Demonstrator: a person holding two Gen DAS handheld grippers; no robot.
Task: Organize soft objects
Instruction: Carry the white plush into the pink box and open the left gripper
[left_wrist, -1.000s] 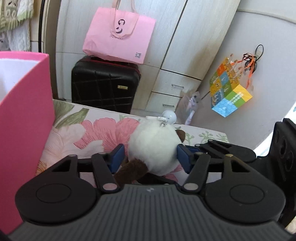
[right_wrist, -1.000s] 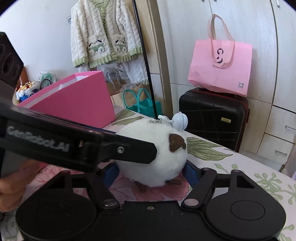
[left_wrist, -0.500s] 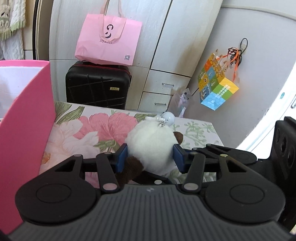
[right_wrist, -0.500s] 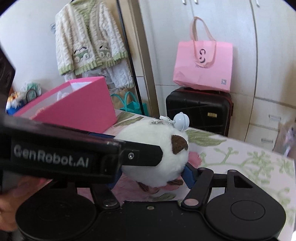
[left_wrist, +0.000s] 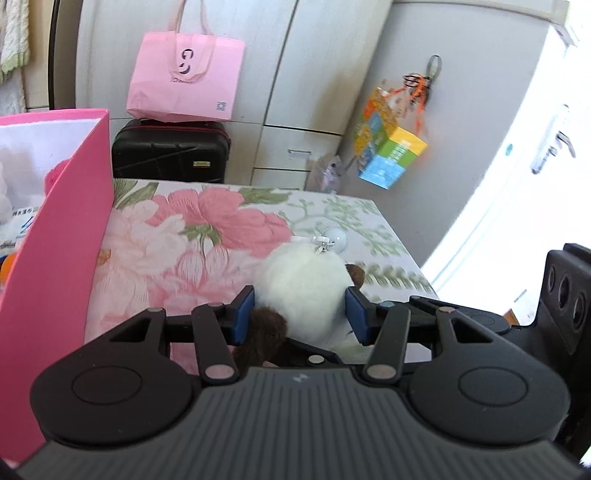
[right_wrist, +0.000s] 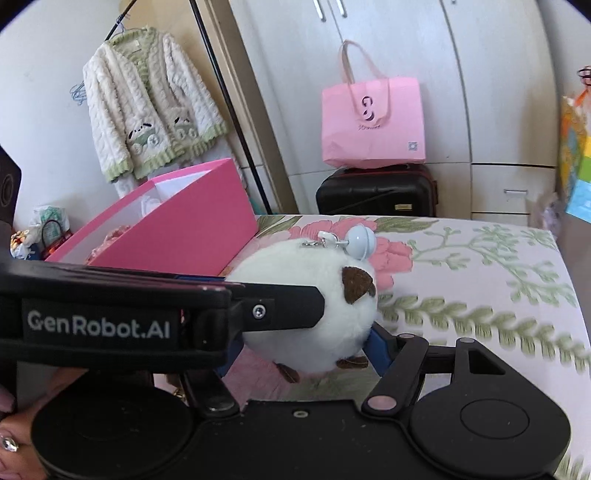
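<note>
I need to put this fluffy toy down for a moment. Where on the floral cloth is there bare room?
The floral cloth lies bare between the pink box and the white plush toy, and on to its far edge by the black suitcase. In the right wrist view its right side is bare too. It is crowded around the toy, where both grippers' fingers meet.

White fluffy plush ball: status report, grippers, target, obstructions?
Left gripper and right gripper both clamped on the white fluffy plush ball with brown patches. Open pink cardboard box beside it. Nothing seen between plush and box.
</note>
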